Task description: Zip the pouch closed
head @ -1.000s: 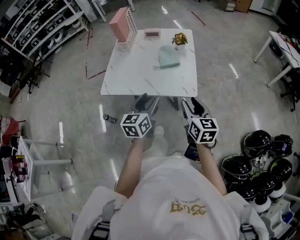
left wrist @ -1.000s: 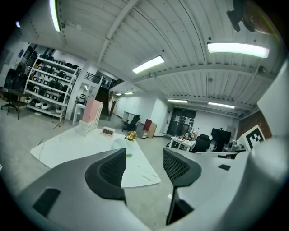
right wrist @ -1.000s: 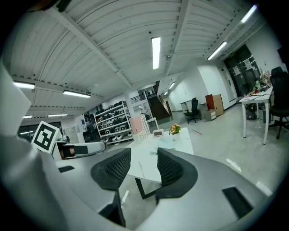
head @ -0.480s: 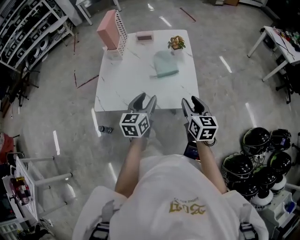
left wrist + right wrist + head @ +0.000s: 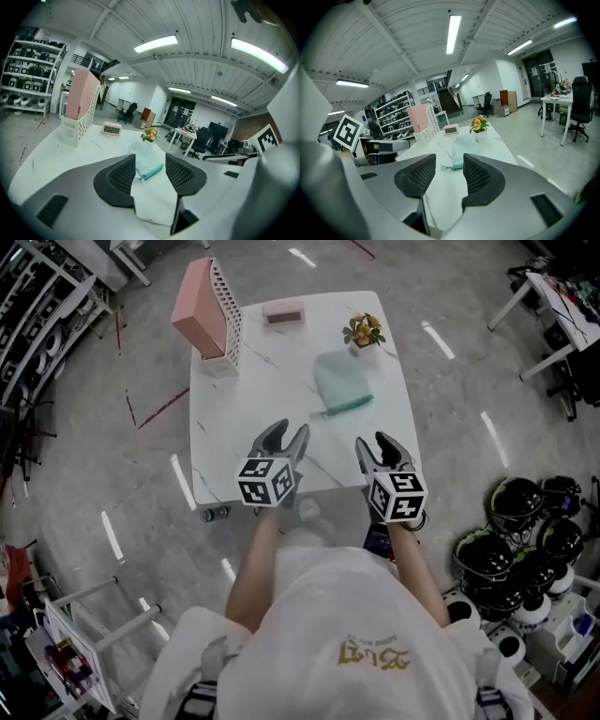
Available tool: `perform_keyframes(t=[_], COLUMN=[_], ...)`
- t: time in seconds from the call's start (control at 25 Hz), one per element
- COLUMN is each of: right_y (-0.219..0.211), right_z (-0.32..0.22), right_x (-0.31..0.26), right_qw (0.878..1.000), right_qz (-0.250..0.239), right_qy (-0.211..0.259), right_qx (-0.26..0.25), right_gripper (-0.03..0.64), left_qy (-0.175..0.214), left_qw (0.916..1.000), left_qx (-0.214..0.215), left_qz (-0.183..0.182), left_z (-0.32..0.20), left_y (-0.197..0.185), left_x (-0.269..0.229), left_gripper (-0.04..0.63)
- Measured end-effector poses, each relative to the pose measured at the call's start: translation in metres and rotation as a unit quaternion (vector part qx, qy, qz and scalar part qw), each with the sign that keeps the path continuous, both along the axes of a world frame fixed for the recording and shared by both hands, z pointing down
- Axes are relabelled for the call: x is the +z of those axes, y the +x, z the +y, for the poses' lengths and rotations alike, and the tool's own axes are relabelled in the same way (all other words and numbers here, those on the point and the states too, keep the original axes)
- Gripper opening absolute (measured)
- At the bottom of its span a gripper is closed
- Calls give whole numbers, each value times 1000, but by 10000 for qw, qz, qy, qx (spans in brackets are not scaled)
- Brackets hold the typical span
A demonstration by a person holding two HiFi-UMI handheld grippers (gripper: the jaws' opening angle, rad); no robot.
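A mint-green pouch (image 5: pixel 342 382) with a teal zipper lies flat on the white marble table (image 5: pixel 244 399), right of centre. My left gripper (image 5: pixel 286 435) hovers over the table's near edge, well short of the pouch. Its jaws have just been closing a little and stand open with nothing between them. My right gripper (image 5: pixel 375 444) hangs beside it at the same edge, also open and empty. In the left gripper view the pouch (image 5: pixel 143 157) shows far off between the jaws of the left gripper (image 5: pixel 150 163). The right gripper (image 5: pixel 449 164) likewise frames the pouch (image 5: pixel 461 143).
A pink file holder (image 5: pixel 202 315) stands at the table's far left, a small clock (image 5: pixel 283 311) at the back, and a potted flower (image 5: pixel 364 331) just behind the pouch. Several black helmets (image 5: pixel 525 549) lie on the floor at right. A small can (image 5: pixel 214 514) lies by the table's left leg.
Both grippers have moved forward from over the floor to the table's near edge. The left jaws have narrowed a little.
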State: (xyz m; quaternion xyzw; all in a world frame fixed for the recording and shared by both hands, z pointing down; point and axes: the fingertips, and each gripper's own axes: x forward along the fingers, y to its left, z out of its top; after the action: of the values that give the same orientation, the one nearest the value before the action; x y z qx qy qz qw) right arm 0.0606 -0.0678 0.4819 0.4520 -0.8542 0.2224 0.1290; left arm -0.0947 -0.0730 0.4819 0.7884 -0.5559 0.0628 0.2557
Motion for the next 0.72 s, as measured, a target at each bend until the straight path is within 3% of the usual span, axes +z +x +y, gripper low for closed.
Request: perform_keyframes(t=[0.32,0.52,0.72], right_y=[-26,-44,-61], right_z=[-23,-29,-26], right_x=[28,46,47], right_qw=[9979,9961,9963], right_qz=[300,560,327], right_qy=[-325,-465,-661], right_qx=[468,491,446], right_gripper=[178,178,178], left_qy=[-328,-547,-726], left_qw=[9964,9919,9881], left_qx=[778,1147,1352], left_qz=[-6,58,91], left_z=[-40,-48,-46], left_y=[-14,-14,-10], left_x=[32,62,78], left_gripper=[196,189,179])
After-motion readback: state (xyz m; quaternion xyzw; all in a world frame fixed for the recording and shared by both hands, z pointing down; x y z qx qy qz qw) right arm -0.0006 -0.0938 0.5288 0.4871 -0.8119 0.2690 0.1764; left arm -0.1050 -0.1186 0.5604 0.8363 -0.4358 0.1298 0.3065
